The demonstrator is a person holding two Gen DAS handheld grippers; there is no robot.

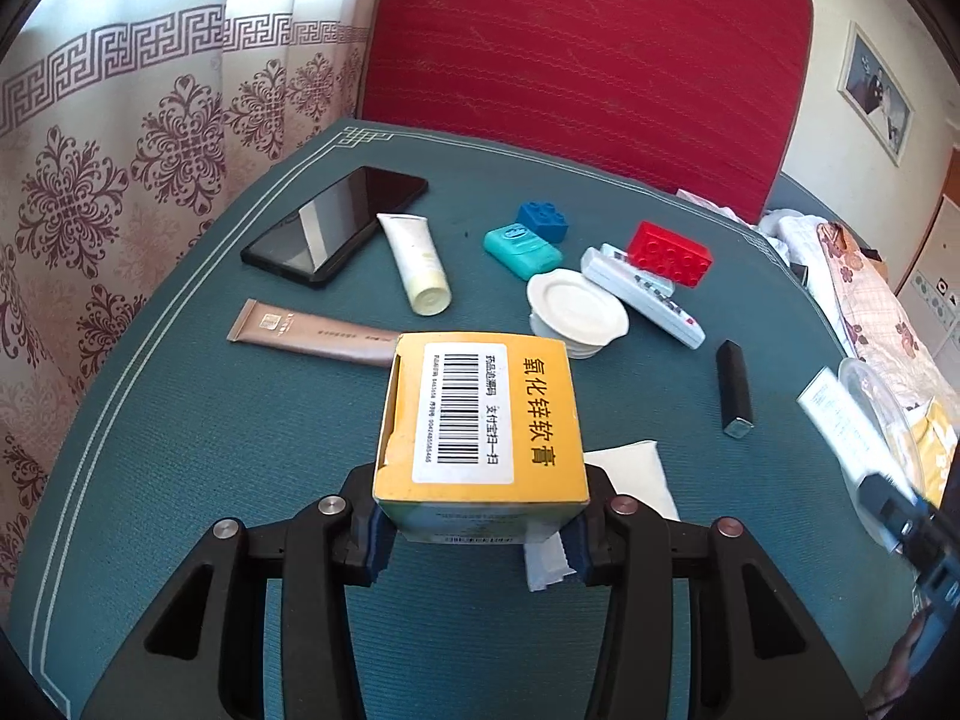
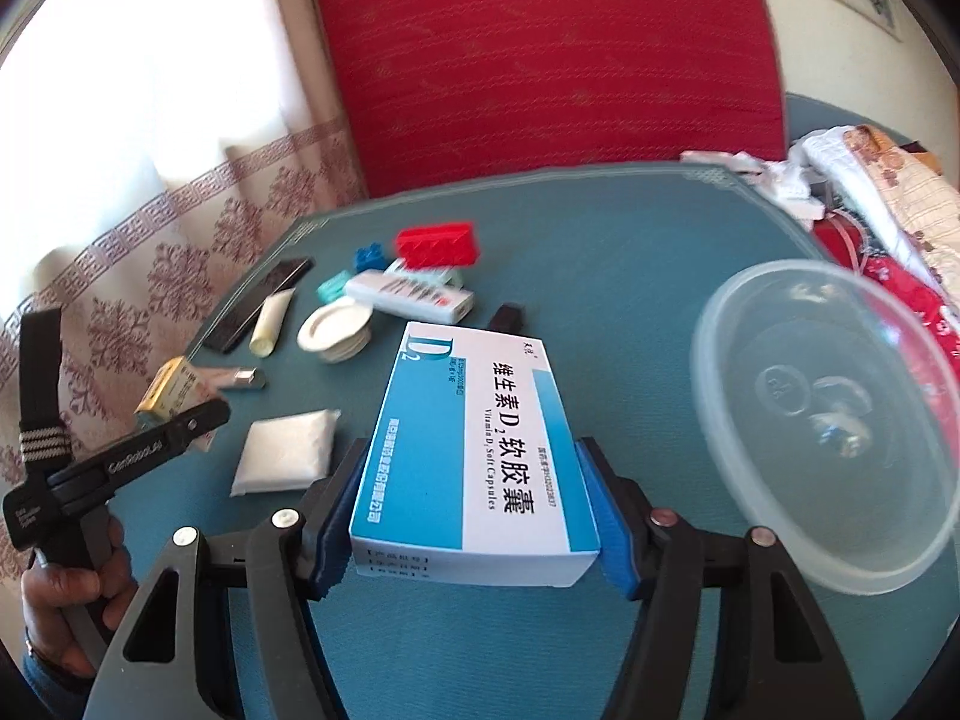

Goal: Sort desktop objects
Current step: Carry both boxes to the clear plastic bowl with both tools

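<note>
My left gripper (image 1: 477, 525) is shut on a yellow ointment box (image 1: 480, 420) with a barcode label, held above the green table mat (image 1: 180, 420). My right gripper (image 2: 474, 516) is shut on a blue-and-white vitamin D box (image 2: 474, 444), held just left of a clear plastic bowl (image 2: 828, 420). In the right wrist view the left gripper (image 2: 198, 420) with the yellow box (image 2: 171, 390) is at the far left. In the left wrist view the bowl (image 1: 882, 414) and the right gripper's tip show at the right edge.
On the mat lie a black phone (image 1: 336, 225), a white tube (image 1: 417, 261), a brown tube (image 1: 312, 336), a teal case (image 1: 522, 249), blue (image 1: 543, 219) and red (image 1: 669, 252) bricks, a remote (image 1: 648, 294), a white lid (image 1: 576, 309), a black lipstick (image 1: 735, 387) and a white packet (image 2: 288, 450). A red chair back (image 1: 588, 60) stands behind.
</note>
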